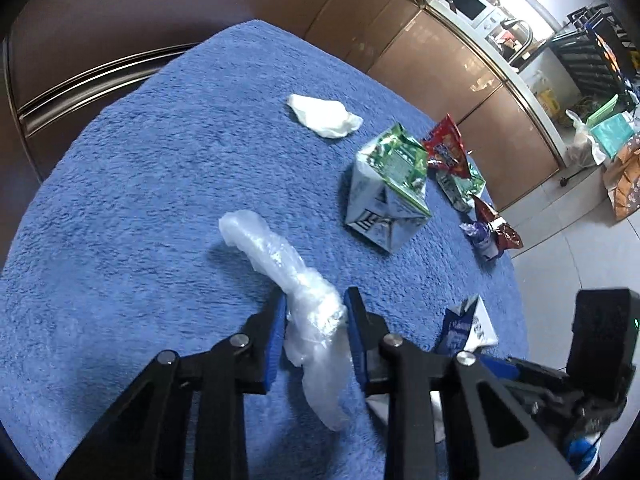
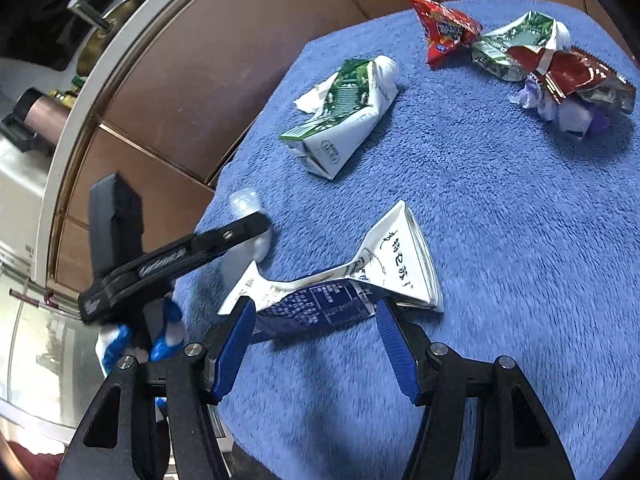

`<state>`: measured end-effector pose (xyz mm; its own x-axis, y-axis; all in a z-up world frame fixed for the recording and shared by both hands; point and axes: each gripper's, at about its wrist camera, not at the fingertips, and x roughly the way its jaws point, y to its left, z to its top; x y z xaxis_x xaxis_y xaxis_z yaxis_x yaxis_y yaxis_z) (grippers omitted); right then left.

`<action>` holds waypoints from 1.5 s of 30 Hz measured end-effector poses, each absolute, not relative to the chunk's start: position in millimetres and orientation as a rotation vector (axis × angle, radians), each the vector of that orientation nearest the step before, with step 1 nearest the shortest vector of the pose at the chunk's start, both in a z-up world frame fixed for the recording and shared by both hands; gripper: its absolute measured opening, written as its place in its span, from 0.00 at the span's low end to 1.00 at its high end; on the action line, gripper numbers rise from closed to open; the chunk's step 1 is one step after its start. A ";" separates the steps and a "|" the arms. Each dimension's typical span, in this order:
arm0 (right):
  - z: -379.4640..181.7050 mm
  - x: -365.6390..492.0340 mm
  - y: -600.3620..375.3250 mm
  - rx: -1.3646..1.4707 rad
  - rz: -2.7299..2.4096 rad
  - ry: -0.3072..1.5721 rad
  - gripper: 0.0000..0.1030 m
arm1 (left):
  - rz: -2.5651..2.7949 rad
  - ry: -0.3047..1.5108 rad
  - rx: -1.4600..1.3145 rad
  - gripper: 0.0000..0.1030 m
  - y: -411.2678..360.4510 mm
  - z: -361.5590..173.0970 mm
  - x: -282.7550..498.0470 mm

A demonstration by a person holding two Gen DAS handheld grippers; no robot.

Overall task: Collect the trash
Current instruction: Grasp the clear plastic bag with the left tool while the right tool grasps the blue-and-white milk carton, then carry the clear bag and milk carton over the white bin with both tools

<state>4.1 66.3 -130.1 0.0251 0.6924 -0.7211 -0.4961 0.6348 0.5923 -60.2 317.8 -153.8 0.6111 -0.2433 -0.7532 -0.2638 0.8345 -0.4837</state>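
Observation:
My left gripper [image 1: 316,312] is shut on a crumpled clear plastic bag [image 1: 280,256] over the blue towel-covered table [image 1: 140,200]. My right gripper [image 2: 316,312] is open, its jaws on either side of a flattened blue-and-white carton [image 2: 340,280] lying on the towel [image 2: 500,240]; whether the pads touch it I cannot tell. The left gripper shows in the right wrist view [image 2: 264,232], still holding the plastic. The blue carton also shows at the lower right of the left wrist view [image 1: 468,328].
A green-and-white milk carton [image 1: 388,196] [image 2: 344,120], a white tissue [image 1: 324,114], a red snack wrapper [image 1: 446,146] [image 2: 444,28], a second green carton [image 2: 516,46] and a dark red wrapper with crumpled purple paper [image 2: 572,88] lie on the towel. Brown cabinets [image 1: 440,52] stand behind.

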 end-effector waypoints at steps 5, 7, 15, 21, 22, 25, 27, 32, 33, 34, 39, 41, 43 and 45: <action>-132.8 20.4 79.3 0.142 0.873 1.244 0.58 | -0.001 0.905 -0.630 0.26 326.3 -154.9 -70.3; -132.4 26.7 85.9 0.104 0.851 1.236 0.58 | -0.001 0.901 -0.636 0.26 327.6 -155.3 -72.7; -132.9 39.0 123.4 -0.134 0.842 1.216 0.42 | 0.008 0.890 -0.635 0.26 333.8 -155.4 -78.8; -128.4 36.1 130.5 -0.192 0.859 1.193 0.32 | 0.010 0.884 -0.620 0.24 327.9 -154.0 -78.3; -127.2 35.8 129.7 -0.190 0.864 1.188 0.30 | 0.010 0.882 -0.619 0.24 326.2 -153.5 -78.7; -122.5 34.5 121.2 -0.181 0.875 1.178 0.26 | 0.012 0.881 -0.612 0.24 321.6 -151.5 -78.5; -122.4 34.1 117.2 -0.176 0.885 1.177 0.25 | 0.014 0.879 -0.611 0.24 319.5 -150.5 -78.8; -120.8 41.2 122.1 -0.217 0.892 1.183 0.25 | 0.024 0.874 -0.606 0.24 313.4 -147.7 -81.7; -123.0 42.1 131.2 -0.235 0.890 1.185 0.26 | 0.026 0.873 -0.605 0.24 312.6 -147.1 -82.2; -123.5 42.7 135.2 -0.252 0.890 1.189 0.26 | 0.029 0.872 -0.604 0.24 311.8 -146.4 -83.0; -127.1 45.8 155.8 -0.312 0.871 1.212 0.32 | 0.043 0.870 -0.602 0.24 309.1 -143.6 -89.6; -129.5 44.0 163.9 -0.359 0.852 1.211 0.34 | 0.045 0.867 -0.600 0.24 310.7 -141.9 -91.5; -136.8 40.6 171.2 -0.408 0.834 1.212 0.34 | 0.049 0.862 -0.598 0.24 311.6 -139.4 -93.0; -140.0 34.4 171.2 -0.426 0.829 1.199 0.31 | 0.050 0.858 -0.596 0.24 312.0 -137.3 -94.0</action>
